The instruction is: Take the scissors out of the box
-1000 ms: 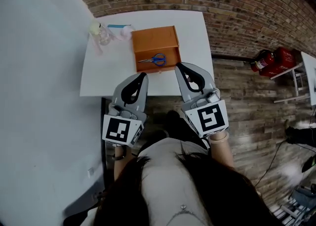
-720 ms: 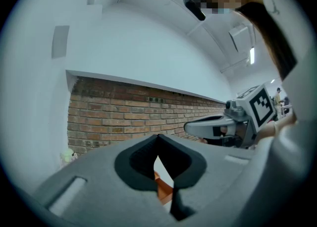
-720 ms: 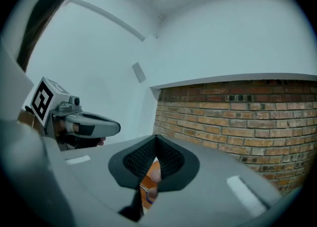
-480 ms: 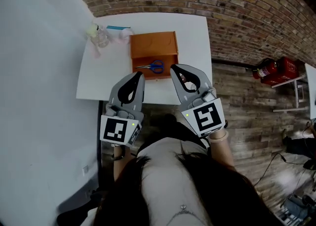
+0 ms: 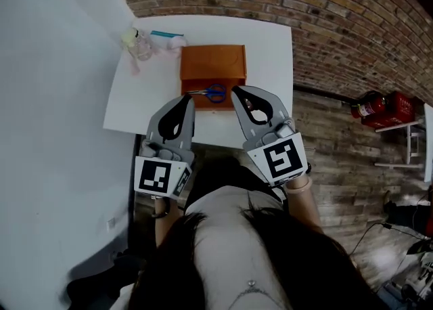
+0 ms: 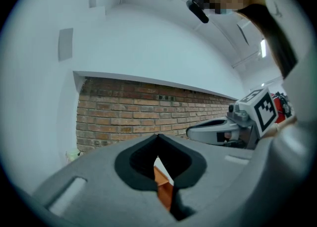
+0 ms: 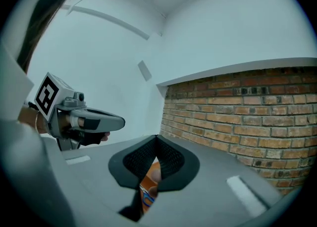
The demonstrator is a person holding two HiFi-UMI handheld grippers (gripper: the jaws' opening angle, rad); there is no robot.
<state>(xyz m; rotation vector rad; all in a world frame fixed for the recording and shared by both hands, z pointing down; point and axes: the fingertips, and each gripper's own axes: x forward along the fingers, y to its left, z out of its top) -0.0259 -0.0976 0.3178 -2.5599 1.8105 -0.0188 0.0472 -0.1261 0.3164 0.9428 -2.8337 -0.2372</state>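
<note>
Nothing is done yet: the scissors point(image 5: 211, 91) lie inside the orange box point(image 5: 213, 58), upper middle of the frame, on the white surface point(image 5: 145, 92). The left gripper point(image 5: 186, 97) and right gripper point(image 5: 237, 89) hover just below it, jaws pressed together, empty. Reaching in, gripping and lifting remain.

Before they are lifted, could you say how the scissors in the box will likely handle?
The scissors look small and thin, so probably light and stiff. Lying flat on the box floor, they may slide or pivot if pinched off-centre.
</note>
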